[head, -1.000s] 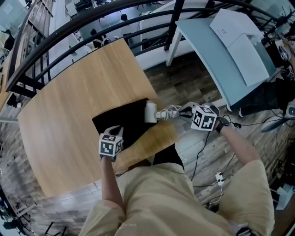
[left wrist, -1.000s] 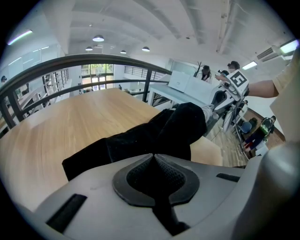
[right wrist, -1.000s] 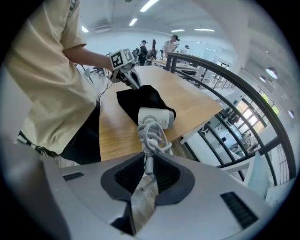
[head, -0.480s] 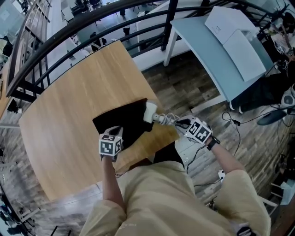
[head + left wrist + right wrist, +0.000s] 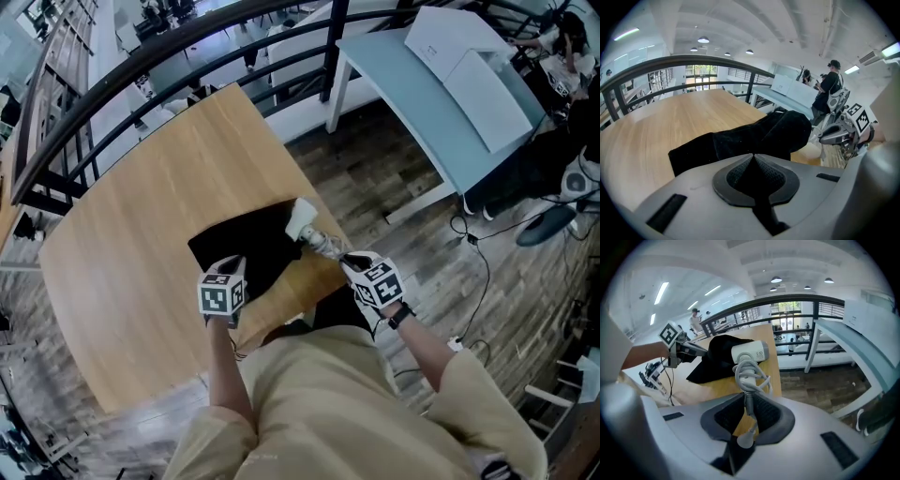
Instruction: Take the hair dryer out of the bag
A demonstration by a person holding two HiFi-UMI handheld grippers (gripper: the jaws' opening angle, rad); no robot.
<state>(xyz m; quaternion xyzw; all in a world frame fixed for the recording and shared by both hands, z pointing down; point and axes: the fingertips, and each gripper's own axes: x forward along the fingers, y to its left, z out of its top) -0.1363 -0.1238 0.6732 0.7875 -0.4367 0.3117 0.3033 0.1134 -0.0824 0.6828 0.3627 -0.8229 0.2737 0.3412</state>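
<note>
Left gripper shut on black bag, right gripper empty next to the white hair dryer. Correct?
Not empty: the right gripper is shut on the white hair dryer, at its handle end, per the right gripper view. The left gripper does hold the black bag.

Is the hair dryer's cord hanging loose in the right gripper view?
No, the cord is wound in loops around the handle of the white hair dryer.

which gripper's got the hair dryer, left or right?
The right gripper: it is shut on the cord end of the white hair dryer. The left gripper is shut at the black bag, no dryer there.
</note>
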